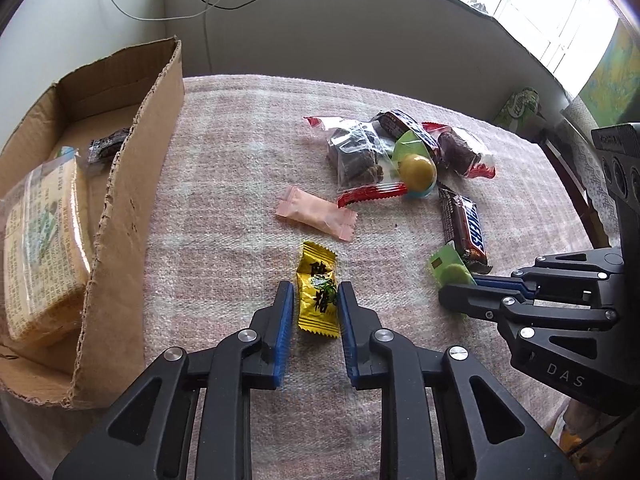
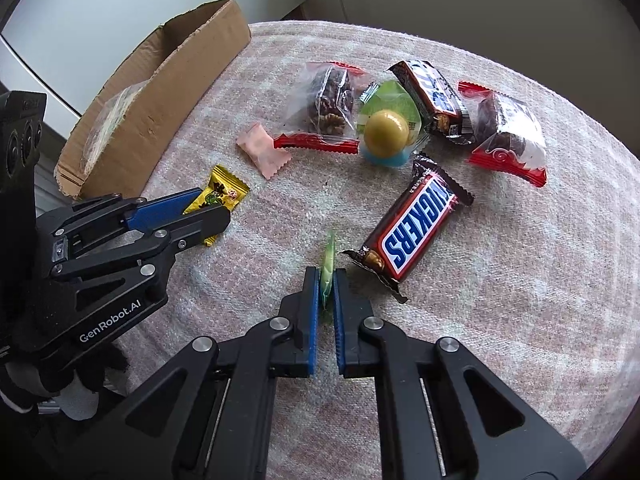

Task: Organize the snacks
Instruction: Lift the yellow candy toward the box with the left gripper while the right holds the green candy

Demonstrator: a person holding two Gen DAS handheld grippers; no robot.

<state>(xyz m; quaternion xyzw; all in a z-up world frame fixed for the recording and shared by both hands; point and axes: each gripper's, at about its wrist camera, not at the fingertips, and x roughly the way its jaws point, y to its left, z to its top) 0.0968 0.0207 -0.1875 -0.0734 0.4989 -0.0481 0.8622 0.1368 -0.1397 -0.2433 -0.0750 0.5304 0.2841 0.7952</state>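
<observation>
A yellow candy [image 1: 318, 294] lies on the pink cloth between the fingers of my left gripper [image 1: 316, 294]; the pads touch or nearly touch its sides, so I cannot tell if it is gripped. It also shows in the right wrist view [image 2: 220, 196], with my left gripper [image 2: 208, 206] around it. My right gripper [image 2: 328, 280] is shut on a thin green packet [image 2: 329, 268], held edge-on; the packet also shows in the left wrist view [image 1: 450, 270]. A cardboard box [image 1: 132, 216] on the left holds a cracker pack [image 1: 44, 248] and a small dark sweet [image 1: 108, 148].
Loose snacks lie on the cloth [image 2: 500, 280]: a pink sachet [image 2: 264, 152], a Snickers bar [image 2: 416, 232], a second chocolate bar [image 2: 432, 96], two clear packs with red edges [image 2: 328, 108] [image 2: 508, 132], and a yellow ball candy [image 2: 386, 132]. The table edge curves at the right.
</observation>
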